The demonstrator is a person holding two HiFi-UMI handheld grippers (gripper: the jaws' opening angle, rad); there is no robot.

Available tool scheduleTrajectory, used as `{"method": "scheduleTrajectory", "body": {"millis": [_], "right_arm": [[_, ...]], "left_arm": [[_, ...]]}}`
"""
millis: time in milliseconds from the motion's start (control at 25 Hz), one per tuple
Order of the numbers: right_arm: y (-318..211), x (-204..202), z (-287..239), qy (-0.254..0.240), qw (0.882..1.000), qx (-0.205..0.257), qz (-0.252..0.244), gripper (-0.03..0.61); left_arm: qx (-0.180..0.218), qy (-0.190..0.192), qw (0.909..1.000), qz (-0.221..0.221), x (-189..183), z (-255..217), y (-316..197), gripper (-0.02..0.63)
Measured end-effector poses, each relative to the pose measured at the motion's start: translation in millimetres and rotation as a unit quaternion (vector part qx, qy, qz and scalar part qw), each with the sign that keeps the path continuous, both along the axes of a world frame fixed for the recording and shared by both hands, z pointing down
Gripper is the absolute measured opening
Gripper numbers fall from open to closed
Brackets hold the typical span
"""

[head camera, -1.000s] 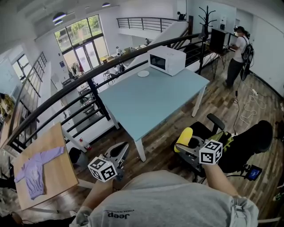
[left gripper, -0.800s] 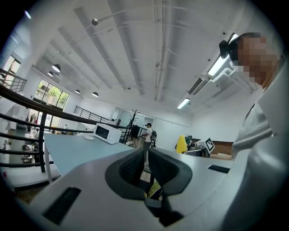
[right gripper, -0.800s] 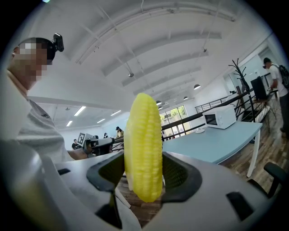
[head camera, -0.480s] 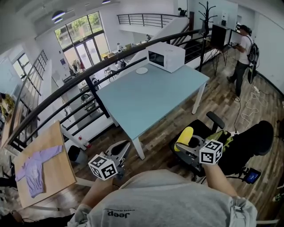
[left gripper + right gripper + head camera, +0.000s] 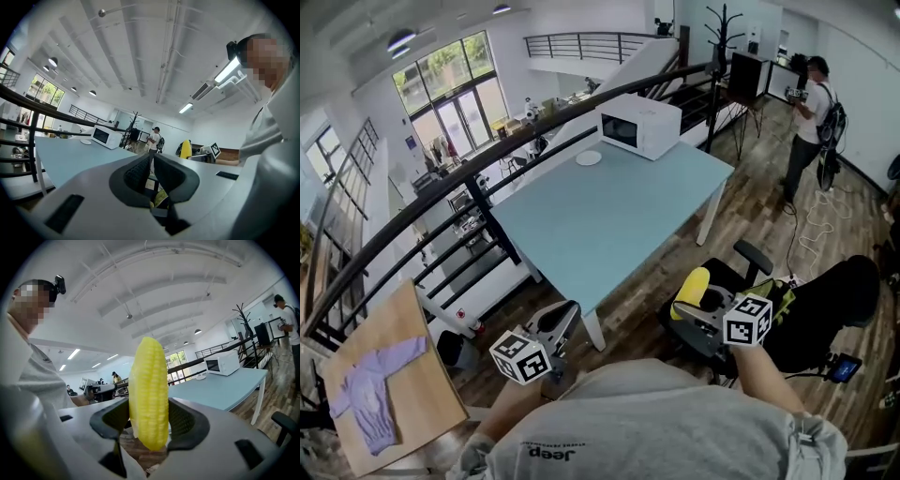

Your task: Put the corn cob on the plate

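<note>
Yellow and ridged, the corn cob stands upright between the pads of my right tongs, which pinch it on its 2 long sides a little below its middle. I judge that is the sensible hold: the kernels give the ribbed pads something to bite, and a round thing taken across its width cannot roll out while I carry it. Most of the cob rises above the jaws, and only its blunt lower end hangs under them, so it should be easy to lay down later. My left tongs are pressed together with nothing between them, held low and forward at my side; this job seems to need just 1 pair, so I take it the spare pair is simply kept out of the way. The microwave sits at the far end of the pale blue tabletop, and the small white plate lies just beside the microwave, at its left in the head view, close to the railing. The plate looks bare, as does the tabletop on the near side of the microwave. The cob is well apart from the microwave, on my side of it and off the tabletop altogether, over a black office chair. So I reckon the task is at its carrying stage: the cob is secured but not yet delivered, and it has to reach the microwave's end of the tabletop.
</note>
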State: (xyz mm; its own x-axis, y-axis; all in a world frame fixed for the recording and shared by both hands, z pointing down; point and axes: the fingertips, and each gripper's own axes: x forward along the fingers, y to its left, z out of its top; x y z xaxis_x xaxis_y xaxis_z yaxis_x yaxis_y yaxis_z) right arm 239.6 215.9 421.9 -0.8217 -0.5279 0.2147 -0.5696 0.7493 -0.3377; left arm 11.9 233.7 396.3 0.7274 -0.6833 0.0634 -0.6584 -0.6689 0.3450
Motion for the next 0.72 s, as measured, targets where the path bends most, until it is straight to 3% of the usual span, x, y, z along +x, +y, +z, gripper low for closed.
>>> {"method": "scheduleTrajectory", "body": {"millis": [360,720], "right_arm": [[-70.4,-86.3,-30.0,0.008,0.999,0.016,0.047,0.257],[-123.6,-174.2,-38.8,0.023,0.998,0.015,0.054,0.257]], "left_arm": [[0.027,0.012,0.9986,0.044,-87.8,-29.5,-91.2,0.044],[0.019,0.03,0.9985,0.041,-183.0,-20.0,-144.9,0.044]]}}
